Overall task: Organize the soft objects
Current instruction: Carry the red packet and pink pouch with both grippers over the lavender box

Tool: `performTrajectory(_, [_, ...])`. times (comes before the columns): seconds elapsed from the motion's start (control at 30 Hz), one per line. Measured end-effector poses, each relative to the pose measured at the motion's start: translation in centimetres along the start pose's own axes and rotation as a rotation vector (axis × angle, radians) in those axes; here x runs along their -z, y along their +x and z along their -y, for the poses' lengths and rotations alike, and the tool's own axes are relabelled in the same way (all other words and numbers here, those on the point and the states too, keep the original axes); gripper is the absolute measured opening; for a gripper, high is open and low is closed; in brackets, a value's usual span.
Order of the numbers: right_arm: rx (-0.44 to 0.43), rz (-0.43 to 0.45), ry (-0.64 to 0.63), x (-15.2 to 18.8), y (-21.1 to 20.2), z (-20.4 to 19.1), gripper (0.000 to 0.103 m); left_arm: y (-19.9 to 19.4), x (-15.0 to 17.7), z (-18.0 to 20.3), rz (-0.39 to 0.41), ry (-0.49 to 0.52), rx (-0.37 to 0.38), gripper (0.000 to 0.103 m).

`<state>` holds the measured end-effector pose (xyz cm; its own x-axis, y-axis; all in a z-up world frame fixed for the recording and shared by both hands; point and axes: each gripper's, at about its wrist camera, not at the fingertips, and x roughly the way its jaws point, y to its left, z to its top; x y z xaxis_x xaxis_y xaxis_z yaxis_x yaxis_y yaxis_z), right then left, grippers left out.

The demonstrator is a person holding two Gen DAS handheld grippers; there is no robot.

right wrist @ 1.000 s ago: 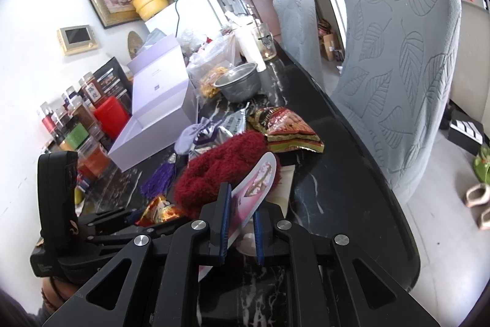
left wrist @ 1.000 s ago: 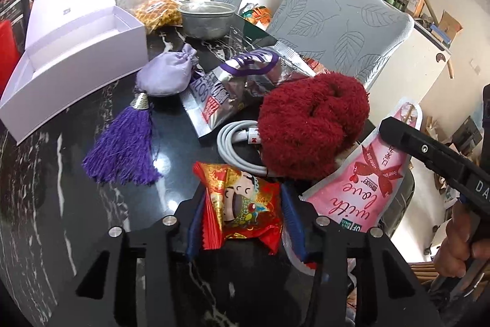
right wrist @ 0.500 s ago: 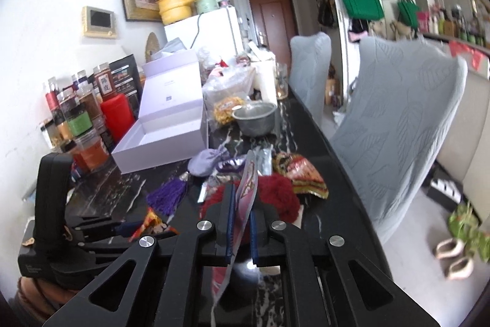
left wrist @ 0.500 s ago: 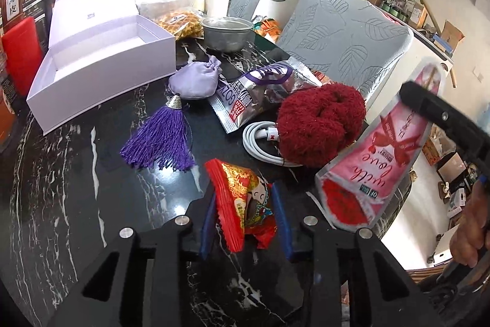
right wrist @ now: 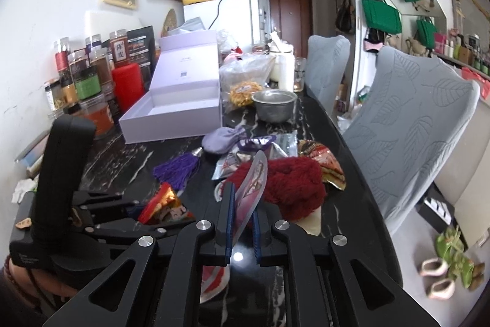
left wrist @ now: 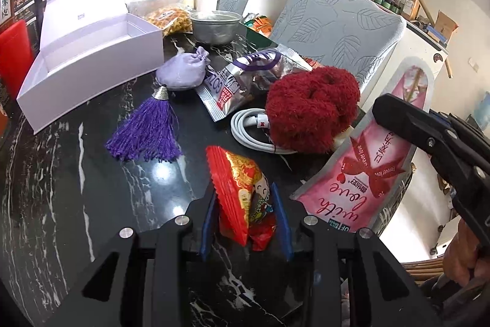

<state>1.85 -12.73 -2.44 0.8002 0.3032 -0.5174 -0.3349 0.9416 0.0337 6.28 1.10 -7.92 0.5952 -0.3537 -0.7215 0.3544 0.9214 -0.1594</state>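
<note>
The left gripper is closed on a red snack packet, its blue pads pressing both sides and the packet standing on edge between them above the black marble table. In the right wrist view the same packet shows in that gripper's jaws at lower left.

The right gripper is clamped on a pink pouch, which is held edge-on and rises above the pads. From the left wrist view the pouch hangs flat-faced at the table's right edge, with the right gripper's black finger across its upper part and a hand below it.

Just beyond the packet lies a purple tassel to the left, and to the right a coiled white cable partly under a fuzzy red ball. Behind the cable sits a silver foil bag, touching a lilac pouch that joins the tassel's metal cap. In the right wrist view a red and gold bag lies just right of the ball.

Farther back on the left stands an open white box, its lid raised and its inside bare. Behind the foil bag is a metal bowl, with a clear bag of yellow snacks beside it. Two grey leaf-patterned chairs stand along the table's right side.
</note>
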Motion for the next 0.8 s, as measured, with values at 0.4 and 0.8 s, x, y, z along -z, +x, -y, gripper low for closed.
performTrajectory(0.4, [-0.048,-0.073,0.009,2.6,2.1,-0.9,0.014,0.3,0.3,-0.2,0.005,-0.019,0.014,0.034])
performTrajectory(0.8, [-0.105,-0.020,0.075,0.8,0.8,0.2,0.010,-1.4,-0.2,-0.7,0.052,-0.036,-0.008,0.032])
